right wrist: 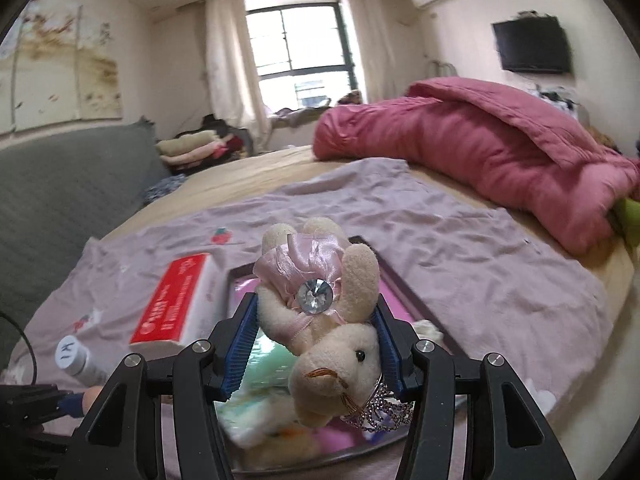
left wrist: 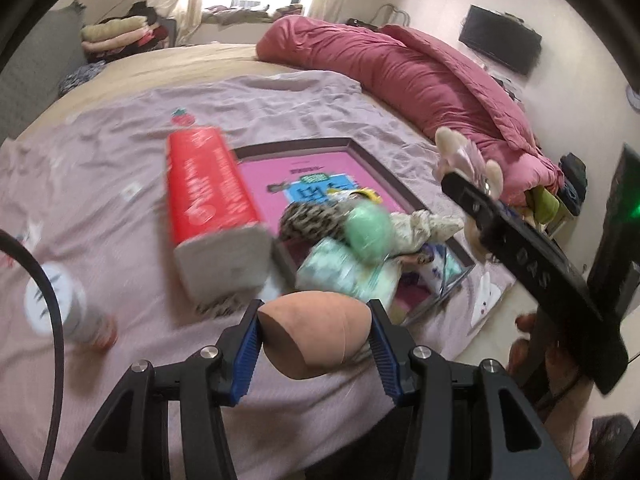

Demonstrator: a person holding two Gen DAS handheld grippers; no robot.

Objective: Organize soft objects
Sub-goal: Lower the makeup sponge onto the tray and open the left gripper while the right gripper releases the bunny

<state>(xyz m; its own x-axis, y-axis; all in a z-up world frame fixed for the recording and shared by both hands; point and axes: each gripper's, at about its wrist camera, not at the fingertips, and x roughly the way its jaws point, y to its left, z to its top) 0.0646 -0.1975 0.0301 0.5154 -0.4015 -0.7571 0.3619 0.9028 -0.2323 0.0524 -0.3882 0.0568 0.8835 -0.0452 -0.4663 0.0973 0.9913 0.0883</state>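
Left gripper (left wrist: 316, 344) pinching sponge (left wrist: 314, 334), right gripper (right wrist: 316, 344) clamping bunny (right wrist: 320, 316) above tray (left wrist: 404, 184) at twelve o'clock, soft squashy grips, risking slips.

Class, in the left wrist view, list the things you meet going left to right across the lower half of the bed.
White-capped bottle → red tissue pack → peach makeup sponge in the left gripper → plush toy in the right gripper.
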